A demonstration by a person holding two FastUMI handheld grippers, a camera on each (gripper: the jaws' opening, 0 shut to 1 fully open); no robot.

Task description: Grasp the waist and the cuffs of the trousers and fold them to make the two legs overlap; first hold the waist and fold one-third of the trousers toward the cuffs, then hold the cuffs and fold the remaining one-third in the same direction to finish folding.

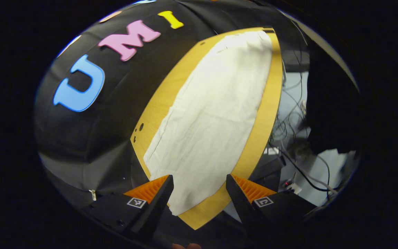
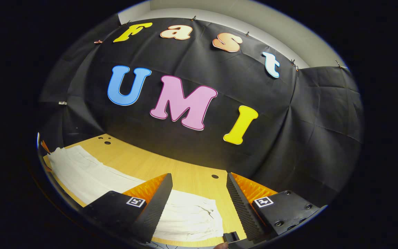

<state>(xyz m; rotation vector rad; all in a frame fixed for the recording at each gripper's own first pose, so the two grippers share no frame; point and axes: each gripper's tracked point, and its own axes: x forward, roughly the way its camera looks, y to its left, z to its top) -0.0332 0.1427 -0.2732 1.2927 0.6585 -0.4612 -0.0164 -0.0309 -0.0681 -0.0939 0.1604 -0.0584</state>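
Note:
White trousers (image 1: pixel 212 114) lie flat and lengthwise on a yellow wooden table (image 1: pixel 161 103), one end near me and the other at the far end. My left gripper (image 1: pixel 199 181) is open, hovering above the near end of the trousers with nothing between its fingers. In the right gripper view the same trousers (image 2: pixel 92 176) stretch from the left edge to a rumpled end (image 2: pixel 192 214) under my right gripper (image 2: pixel 199 181). That gripper is open too, above the cloth and not touching it.
The table's right edge (image 1: pixel 271 103) drops to a floor with cables and a power strip (image 1: pixel 292 186). Small holes (image 2: pixel 215 176) mark the tabletop near the black cloth wall (image 2: pixel 288 145) behind it.

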